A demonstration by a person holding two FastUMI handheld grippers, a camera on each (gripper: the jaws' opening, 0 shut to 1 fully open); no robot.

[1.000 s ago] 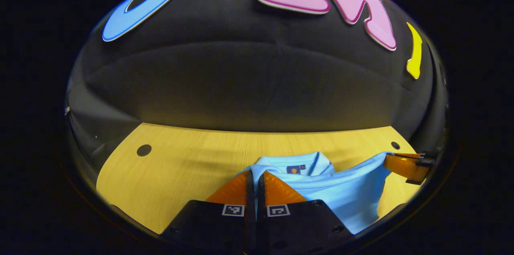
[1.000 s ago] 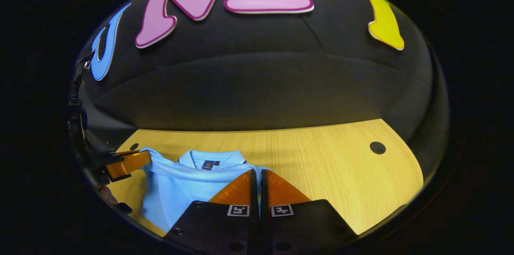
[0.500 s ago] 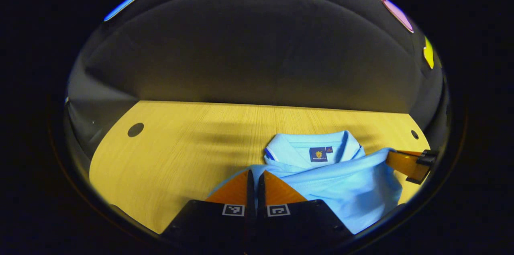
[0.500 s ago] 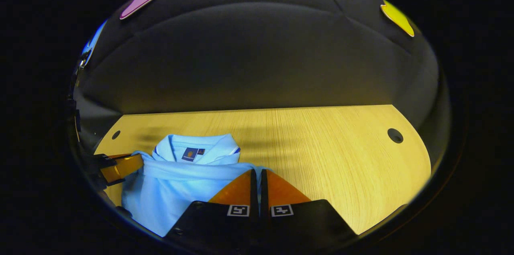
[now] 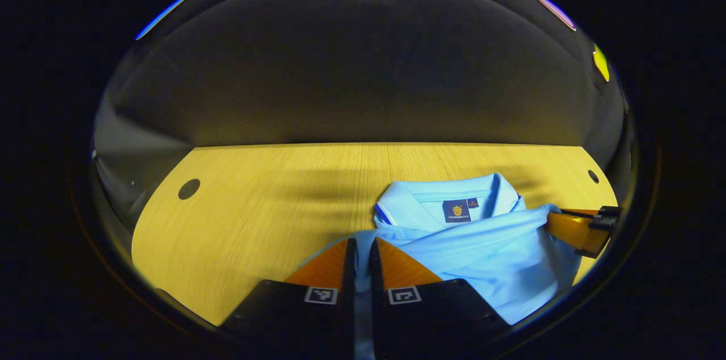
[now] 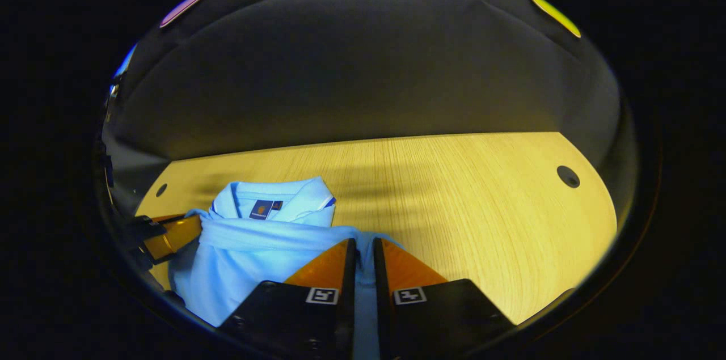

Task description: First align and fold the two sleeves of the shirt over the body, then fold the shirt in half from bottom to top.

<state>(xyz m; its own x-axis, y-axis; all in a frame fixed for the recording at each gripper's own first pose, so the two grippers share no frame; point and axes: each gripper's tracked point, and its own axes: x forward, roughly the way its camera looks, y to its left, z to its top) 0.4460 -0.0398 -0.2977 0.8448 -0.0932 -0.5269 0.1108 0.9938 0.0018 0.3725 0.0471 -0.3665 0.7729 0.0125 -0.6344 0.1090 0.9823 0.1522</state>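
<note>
A light blue polo shirt lies on the wooden table, its collar with a dark label toward the booth wall. The lower part is folded up over the body, its hem edge stretched just below the collar. In the left gripper view my left gripper is shut on one corner of that hem, with blue cloth in the narrow gap. The right gripper holds the other corner at far right. In the right gripper view the shirt lies left, my right gripper pinches cloth, and the left gripper shows at far left.
The table has round dark holes near its corners. Bare wood stretches to the left of the shirt in the left gripper view and to its right in the right gripper view. The black booth wall rises behind the table's far edge.
Both grippers have carried the hem forward and down toward the collar. The views tilted lower, the collar looks nearer, and the gap between each pair of fingers has widened slightly.
</note>
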